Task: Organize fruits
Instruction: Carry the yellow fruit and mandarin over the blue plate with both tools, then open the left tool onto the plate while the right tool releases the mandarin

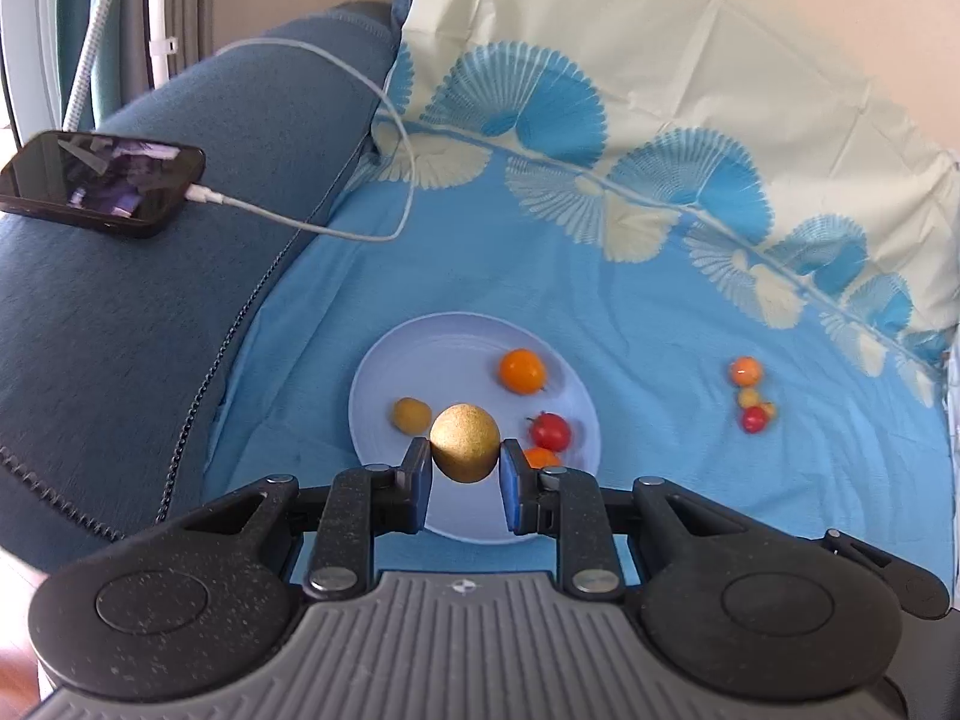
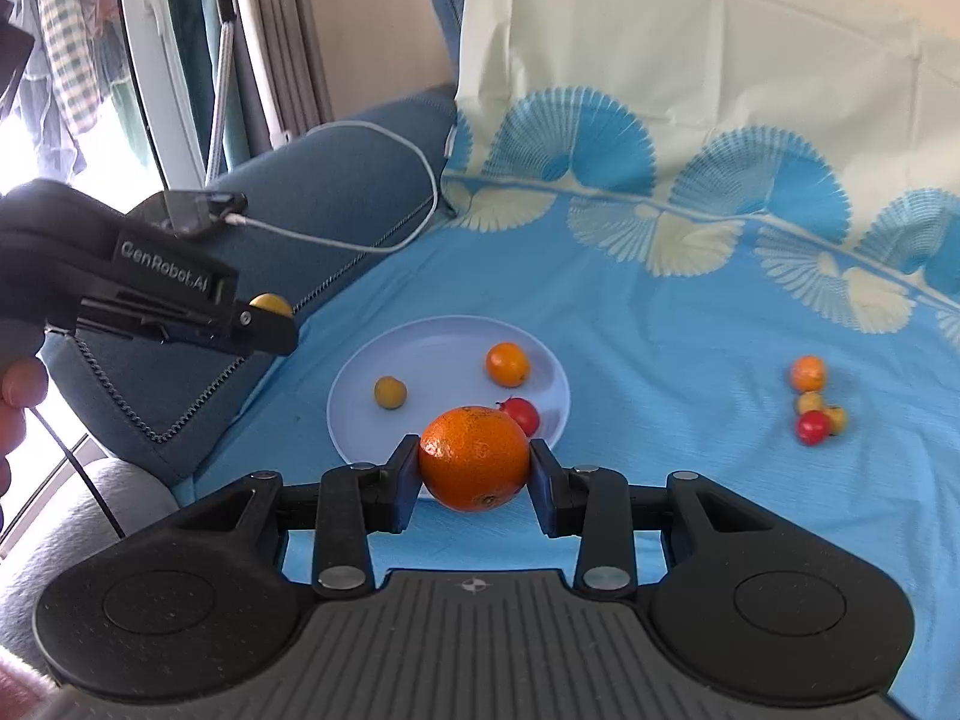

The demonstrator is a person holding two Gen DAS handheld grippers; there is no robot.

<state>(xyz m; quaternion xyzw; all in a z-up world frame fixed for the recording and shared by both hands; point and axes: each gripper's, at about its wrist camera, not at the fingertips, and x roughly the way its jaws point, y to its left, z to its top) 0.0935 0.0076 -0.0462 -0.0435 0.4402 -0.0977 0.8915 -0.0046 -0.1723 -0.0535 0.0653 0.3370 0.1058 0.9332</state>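
A pale blue plate (image 1: pixel 420 348) (image 2: pixel 432 336) lies on the blue bedsheet. On it are a small orange (image 1: pixel 522 369) (image 2: pixel 507 363), a small yellow-green fruit (image 1: pixel 411 414) (image 2: pixel 390 391) and a red tomato (image 1: pixel 549 430) (image 2: pixel 522 414); another orange fruit (image 1: pixel 542 456) peeks out behind my left finger. My left gripper (image 1: pixel 465 468) (image 2: pixel 270 324) is shut on a golden-yellow fruit (image 1: pixel 465 443) (image 2: pixel 270 303) above the plate's near side. My right gripper (image 2: pixel 474 474) is shut on a big orange (image 2: pixel 474 457) over the plate's front edge.
A cluster of small fruits, orange (image 1: pixel 745 369) (image 2: pixel 807 373), yellow and red (image 1: pixel 753 418) (image 2: pixel 812 426), lies on the sheet to the right. A phone (image 1: pixel 102 181) on a white charging cable (image 1: pixel 360 234) rests on the dark blue sofa arm at left. A patterned pillow (image 1: pixel 660 60) stands behind.
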